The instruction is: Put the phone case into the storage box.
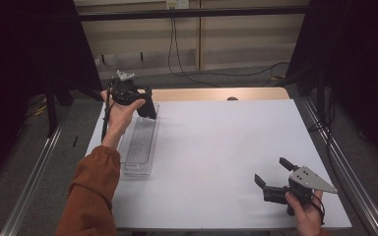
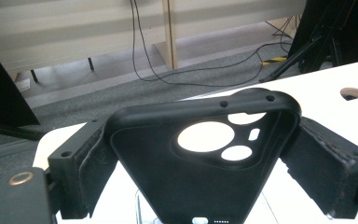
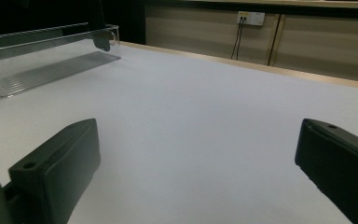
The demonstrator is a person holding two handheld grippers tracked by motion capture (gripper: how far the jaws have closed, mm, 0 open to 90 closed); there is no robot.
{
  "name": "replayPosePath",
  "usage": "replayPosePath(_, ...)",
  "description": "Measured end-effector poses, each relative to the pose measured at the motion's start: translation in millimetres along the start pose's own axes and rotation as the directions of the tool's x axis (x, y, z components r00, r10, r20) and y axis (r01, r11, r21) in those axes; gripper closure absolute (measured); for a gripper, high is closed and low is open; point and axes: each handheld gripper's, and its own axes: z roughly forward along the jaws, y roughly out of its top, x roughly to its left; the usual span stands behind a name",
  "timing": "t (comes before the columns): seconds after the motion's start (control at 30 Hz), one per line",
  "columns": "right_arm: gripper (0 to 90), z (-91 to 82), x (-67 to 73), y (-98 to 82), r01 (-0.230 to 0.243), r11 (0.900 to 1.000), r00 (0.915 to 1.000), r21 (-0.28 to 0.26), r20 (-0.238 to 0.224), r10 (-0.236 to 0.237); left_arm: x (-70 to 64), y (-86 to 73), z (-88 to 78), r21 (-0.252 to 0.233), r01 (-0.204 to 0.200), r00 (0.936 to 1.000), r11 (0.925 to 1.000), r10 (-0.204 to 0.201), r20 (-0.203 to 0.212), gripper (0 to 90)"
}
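We see the left gripper (image 1: 139, 103) grasping a black rubbery phone case (image 2: 200, 158) above the clear ribbed plastic tray (image 1: 139, 145); the right gripper (image 1: 271, 173) rests released on the white table (image 1: 216, 147).

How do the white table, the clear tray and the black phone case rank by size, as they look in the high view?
1. White table, by far the largest.
2. Clear tray, long and narrow.
3. Black phone case, smallest; the left hand-held gripper and the hand hide part of it, so only this part is judged.

Matt black rubbery phone case (image 2: 200, 163)
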Motion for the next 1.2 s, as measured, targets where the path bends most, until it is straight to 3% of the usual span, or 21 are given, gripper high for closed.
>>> replayPosePath(0.23,0.0,-0.4,0.0,0.1,-0.005,1.0,1.0,-0.001,0.003,0.005,1.8,-3.5,4.7,0.005,-0.006,0.9999,1.0,0.006,-0.009,13.4)
replayPosePath(0.57,0.0,-0.5,-0.1,-0.1,-0.003,1.0,1.0,0.0,0.001,0.003,4.6,-8.0,10.8,0.006,0.015,0.9995,0.9999,-0.015,-0.027,13.2)
replayPosePath(0.97,0.0,0.1,0.3,-0.5,-0.005,1.0,1.0,0.004,-0.003,0.005,0.4,-5.9,17.0,0.025,0.009,0.9999,0.9997,-0.009,-0.014,12.3)
replayPosePath(1.2,0.0,-0.2,0.2,-0.6,-0.005,1.0,1.0,0.003,-0.005,0.005,3.0,-6.6,23.9,0.018,0.037,0.999,0.9991,-0.037,-0.024,11.6)
